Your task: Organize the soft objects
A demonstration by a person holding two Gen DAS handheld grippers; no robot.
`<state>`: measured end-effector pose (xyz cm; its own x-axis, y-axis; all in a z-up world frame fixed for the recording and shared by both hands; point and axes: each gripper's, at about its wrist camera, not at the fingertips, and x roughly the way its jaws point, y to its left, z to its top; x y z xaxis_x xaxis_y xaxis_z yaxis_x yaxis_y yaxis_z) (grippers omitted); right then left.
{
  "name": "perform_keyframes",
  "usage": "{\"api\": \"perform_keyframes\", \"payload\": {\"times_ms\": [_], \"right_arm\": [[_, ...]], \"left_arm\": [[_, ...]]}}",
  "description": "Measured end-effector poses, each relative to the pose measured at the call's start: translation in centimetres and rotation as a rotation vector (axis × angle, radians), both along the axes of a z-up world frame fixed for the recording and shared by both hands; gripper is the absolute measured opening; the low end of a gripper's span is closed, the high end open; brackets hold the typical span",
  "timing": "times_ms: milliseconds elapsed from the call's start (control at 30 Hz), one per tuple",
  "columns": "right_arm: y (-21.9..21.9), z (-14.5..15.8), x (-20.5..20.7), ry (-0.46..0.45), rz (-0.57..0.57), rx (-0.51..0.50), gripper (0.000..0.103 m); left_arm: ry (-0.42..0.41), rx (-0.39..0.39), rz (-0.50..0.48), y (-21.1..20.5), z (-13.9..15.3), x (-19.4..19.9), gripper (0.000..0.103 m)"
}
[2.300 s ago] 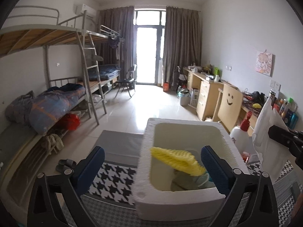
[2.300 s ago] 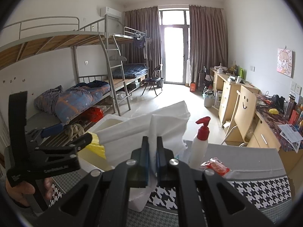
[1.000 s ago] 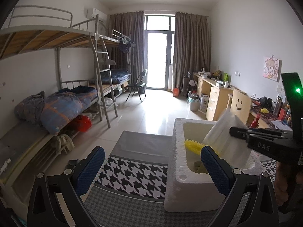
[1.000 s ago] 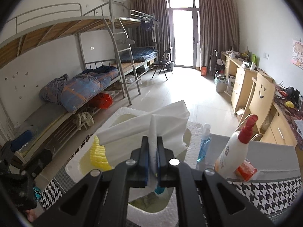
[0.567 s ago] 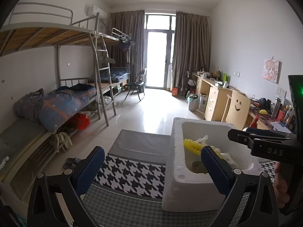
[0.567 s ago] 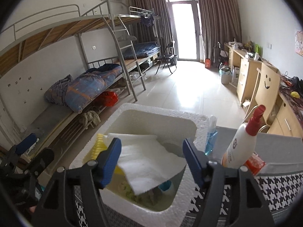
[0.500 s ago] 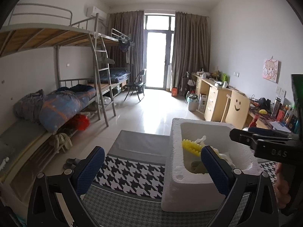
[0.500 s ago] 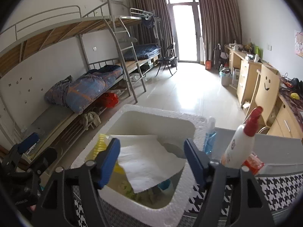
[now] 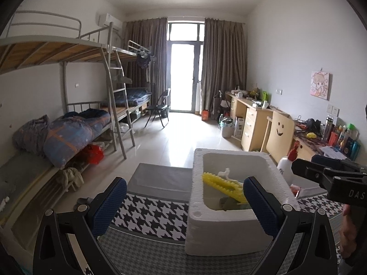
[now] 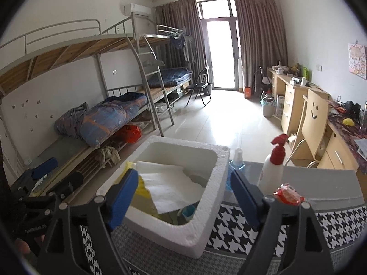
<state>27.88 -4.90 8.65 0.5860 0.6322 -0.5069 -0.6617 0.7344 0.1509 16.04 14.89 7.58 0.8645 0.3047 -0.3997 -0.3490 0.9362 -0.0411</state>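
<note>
1. The white foam box (image 10: 207, 208) stands on the houndstooth-patterned desk (image 10: 332, 224) and already holds several soft things: a white cloth sheet (image 10: 170, 186) lies spread on top, over a yellow ribbed sponge (image 9: 223, 186) and some greenish fabric underneath.
2. The right hand-held gripper (image 10: 183, 198) hovers over the box with its jaws opening wide; nothing is pinched between them, and the white sheet lies loose below.
3. The left hand-held gripper (image 9: 184, 206) is spread wide and empty, off to the side of the box.
4. Left on the desk beside the box are a white pump bottle with a red top (image 10: 274, 167), a small blue bottle (image 10: 236, 163) and a red packet (image 10: 289, 194).
5. I judge the bottles are not soft goods; whether the packet belongs in the box I cannot tell, so the sorting looks close to finished.
</note>
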Motion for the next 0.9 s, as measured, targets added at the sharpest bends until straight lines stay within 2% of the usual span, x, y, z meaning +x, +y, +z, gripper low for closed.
{"api": "perform_keyframes", "payload": {"times_ms": [133,200,233,900], "right_arm": [[-0.9,0.1,-0.9,-0.021,-0.013,0.012,0.087],[-1.3,0.2,-1.3,-0.035,-0.012,0.02,0.096],[-1.6,0.2,-1.6,-0.045,-0.014,0.025,0.097],[-7.1,0.0,-7.9,-0.134,-0.067,0.062,0.098]], "left_arm": [[-0.01,0.011,-0.016,-0.8,0.4,-0.6,0.102],[-0.017,0.012,-0.023,-1.3,0.4,-0.9,0.102],[-0.019,0.015,-0.029,-1.6,0.4,-1.1,0.102],[-0.06,0.048,-0.105,-6.2,0.6,-5.2,0.102]]}}
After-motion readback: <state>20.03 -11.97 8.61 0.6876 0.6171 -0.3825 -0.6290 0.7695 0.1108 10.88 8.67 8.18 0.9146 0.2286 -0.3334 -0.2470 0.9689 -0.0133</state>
